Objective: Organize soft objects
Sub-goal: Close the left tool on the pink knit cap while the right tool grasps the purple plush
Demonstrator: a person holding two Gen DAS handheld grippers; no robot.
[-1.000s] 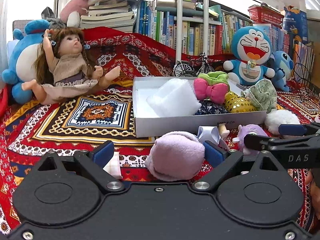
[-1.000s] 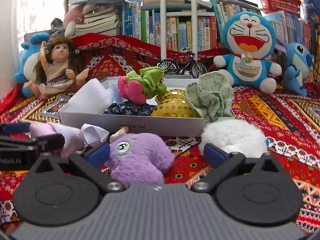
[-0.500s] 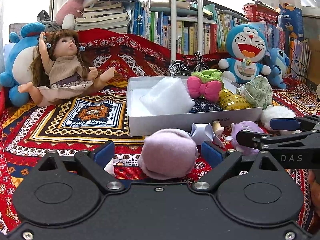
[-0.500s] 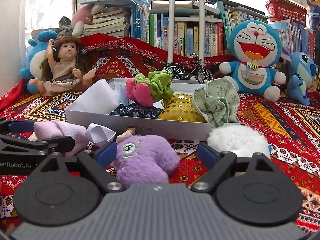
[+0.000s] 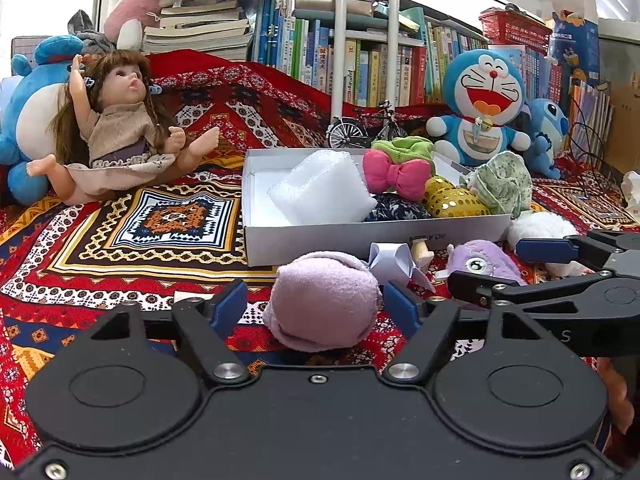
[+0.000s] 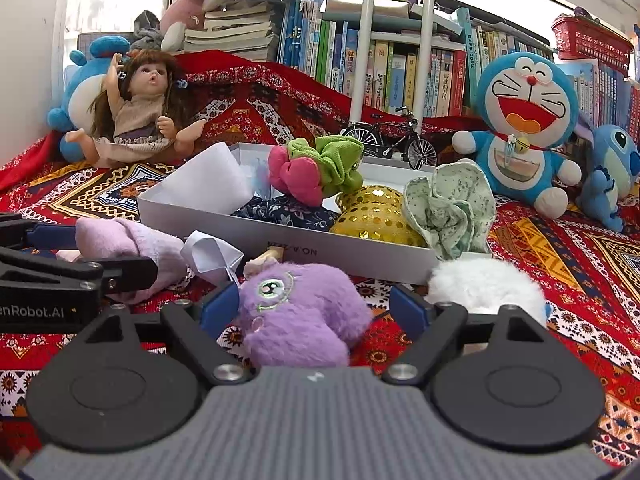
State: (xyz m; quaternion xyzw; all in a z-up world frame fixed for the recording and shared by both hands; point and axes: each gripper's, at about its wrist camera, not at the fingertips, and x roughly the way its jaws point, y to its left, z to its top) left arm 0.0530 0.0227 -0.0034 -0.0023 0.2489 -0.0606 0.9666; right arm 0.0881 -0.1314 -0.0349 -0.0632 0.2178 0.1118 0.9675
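Both grippers were down on the patterned red cloth [image 5: 120, 240] in front of the white box [image 5: 360, 236], each straddling a loose soft thing. The left gripper [image 5: 312, 304] had the pale pink fabric ball [image 5: 324, 306] between its jaws; they had just been closing, yet a gap showed on the left side, so no grip so far. The right gripper [image 6: 308, 306] stood around the purple plush toy [image 6: 296, 312]; its jaws too had been narrowing, the left pad near or at the fur, the right one clear of it.

Step in hand, as I judged it: closing on two items at once for the box. Next would call for finishing both squeezes, then lifting over the near wall into the free corner by the white foam block [image 5: 320, 188].

The left view showed that open corner of the box; the right view hid it behind the foam. Only the right view showed the white fluffy ball [image 6: 484, 284] whole, just beside its right finger.
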